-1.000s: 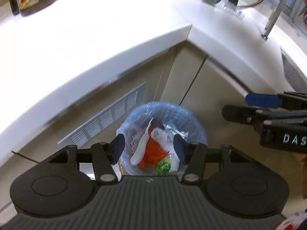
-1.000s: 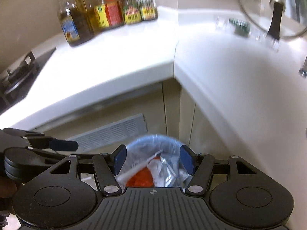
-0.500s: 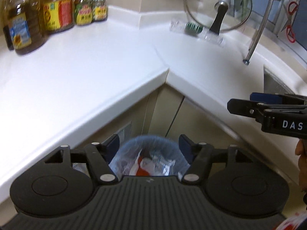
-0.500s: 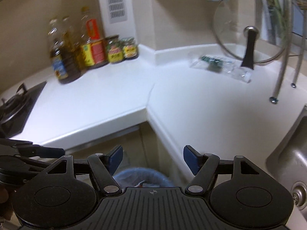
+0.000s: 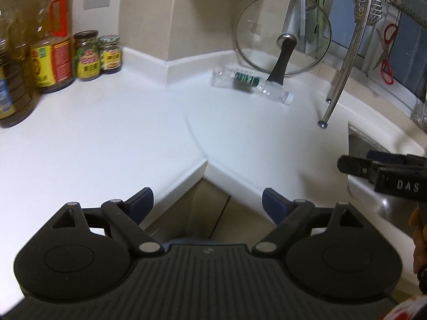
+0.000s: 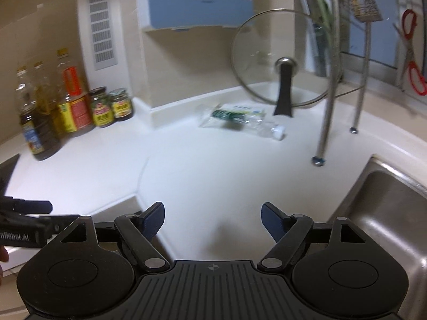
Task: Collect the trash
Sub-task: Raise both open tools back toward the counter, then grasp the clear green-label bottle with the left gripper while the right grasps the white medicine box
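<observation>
A clear plastic bottle with a green label and white cap lies on its side on the white counter, at the foot of a glass lid. The right wrist view shows the same bottle far ahead. My left gripper hangs over the counter's inner corner, jaws opening, nothing between them. My right gripper is above the counter near the sink, jaws also opening and empty. A sliver of the blue-lined trash bin shows just under my left gripper.
A glass pot lid leans upright behind the bottle. Oil bottles and jars stand at the back left. A steel rack leg stands on the counter right of the bottle. A steel sink lies at the right.
Both grippers rose from over the trash bin to counter height and tilted up; the bin has dropped almost out of sight. Both sets of jaws have spread wider.
</observation>
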Demonstrator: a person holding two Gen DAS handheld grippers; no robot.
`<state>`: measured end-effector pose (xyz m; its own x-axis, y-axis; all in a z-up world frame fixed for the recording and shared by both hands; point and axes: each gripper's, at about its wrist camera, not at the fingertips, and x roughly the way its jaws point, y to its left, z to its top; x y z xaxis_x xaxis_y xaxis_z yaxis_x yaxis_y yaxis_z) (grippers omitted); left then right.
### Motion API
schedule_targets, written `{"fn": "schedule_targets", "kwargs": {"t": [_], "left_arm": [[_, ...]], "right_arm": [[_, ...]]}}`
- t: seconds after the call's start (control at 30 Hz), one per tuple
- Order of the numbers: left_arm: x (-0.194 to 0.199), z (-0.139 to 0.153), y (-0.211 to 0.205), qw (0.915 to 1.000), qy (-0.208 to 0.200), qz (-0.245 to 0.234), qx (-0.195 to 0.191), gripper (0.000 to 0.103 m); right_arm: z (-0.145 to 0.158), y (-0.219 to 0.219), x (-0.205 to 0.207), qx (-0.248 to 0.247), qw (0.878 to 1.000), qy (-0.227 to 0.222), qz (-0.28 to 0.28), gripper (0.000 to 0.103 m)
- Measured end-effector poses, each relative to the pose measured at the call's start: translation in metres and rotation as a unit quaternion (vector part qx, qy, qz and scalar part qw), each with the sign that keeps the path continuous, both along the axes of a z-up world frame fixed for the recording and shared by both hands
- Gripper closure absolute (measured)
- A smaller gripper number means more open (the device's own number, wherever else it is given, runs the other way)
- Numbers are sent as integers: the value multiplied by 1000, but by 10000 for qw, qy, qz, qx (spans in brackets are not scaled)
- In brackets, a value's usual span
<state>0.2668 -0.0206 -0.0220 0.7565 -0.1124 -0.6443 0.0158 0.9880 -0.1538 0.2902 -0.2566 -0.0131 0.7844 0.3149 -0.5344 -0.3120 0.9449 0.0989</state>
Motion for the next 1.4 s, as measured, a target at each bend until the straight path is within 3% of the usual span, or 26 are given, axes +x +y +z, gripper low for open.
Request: {"fn": "schedule_targets", "kwargs": {"t": [0.1,0.37,0.47,0.57,0.73,0.9,1.03,1.1,1.13,1.27,1.3,1.4], "left_arm": [[18,4,-9,9998,-79,-73,148,16],[85,5,-41,9915,-332,-468,1167,16],[120,2,-58,9774,-501,-885,1854,16],[156,-5,-77,9507,-748,-1450,2635,16],[217,-29,-107,8857,-1046,-2284,3905,21],[267,-59,-132,8181,-1272,-2998,4740,28],[296,-78,-144,7691,-1326,-3480,5195,36],[308,-85,-148,7485,-1338,-3625,5390,47],[313,-89,-150,7399,-1348,-3668,5475,51],[326,-99,-152,7197,-1332,-3815,5646,67],[327,-100,-152,7166,-1335,-3824,5678,76],[328,-102,-153,7141,-1349,-3793,5727,85]], "right_arm": [[3,-10,6,-87,9999,-76,-122,24],[1,-29,64,-132,9999,11,4,23],[2,-35,89,-132,9999,-29,61,23],[1,-44,114,-89,9999,-19,91,24],[-5,-60,150,35,10000,39,21,24],[-13,-69,176,143,9997,162,-61,24],[-19,-71,192,186,9995,264,-66,24],[-22,-71,198,210,9993,297,-66,24],[-24,-71,200,222,9992,317,-64,24],[-31,-71,207,260,9988,415,-76,24],[-32,-71,208,275,9986,435,-83,24],[-37,-71,211,285,9984,468,-123,24]]}}
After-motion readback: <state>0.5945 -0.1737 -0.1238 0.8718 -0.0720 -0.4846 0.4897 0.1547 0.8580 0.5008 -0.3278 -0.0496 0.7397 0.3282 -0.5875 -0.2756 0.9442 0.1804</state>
